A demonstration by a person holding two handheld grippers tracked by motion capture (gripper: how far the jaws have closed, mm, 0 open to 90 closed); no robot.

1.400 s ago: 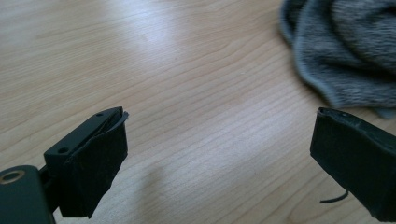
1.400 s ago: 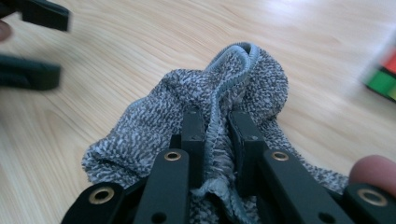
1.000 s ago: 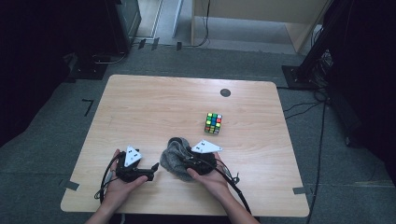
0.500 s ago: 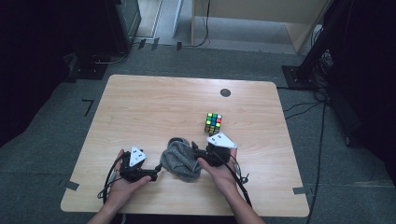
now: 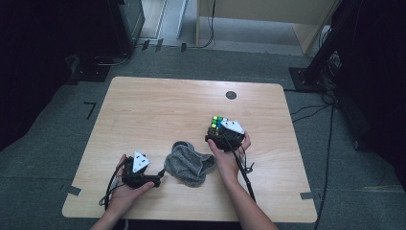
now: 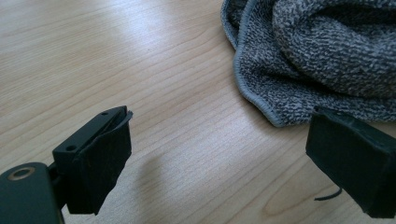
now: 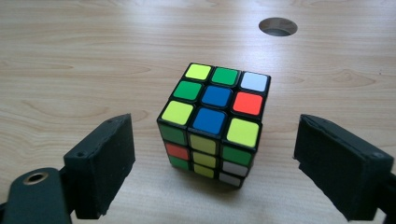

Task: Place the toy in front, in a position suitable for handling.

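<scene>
Facing the puzzle cube [image 7: 214,125] at frame centre, the right gripper [image 7: 212,158] is spread wide (jaws just opened, nothing pinched); the left gripper [image 6: 219,161] is spread beside the grey cloth [image 6: 317,56].

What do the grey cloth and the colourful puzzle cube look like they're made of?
The crumpled grey cloth looks like terry or microfibre fabric: a speckled, looped, matte pile with a stitched hem along its edge. The colourful puzzle cube appears to be hard black plastic carrying glossy coloured squares, likely stickers or tiles; they catch the light and have crisp edges.
</scene>
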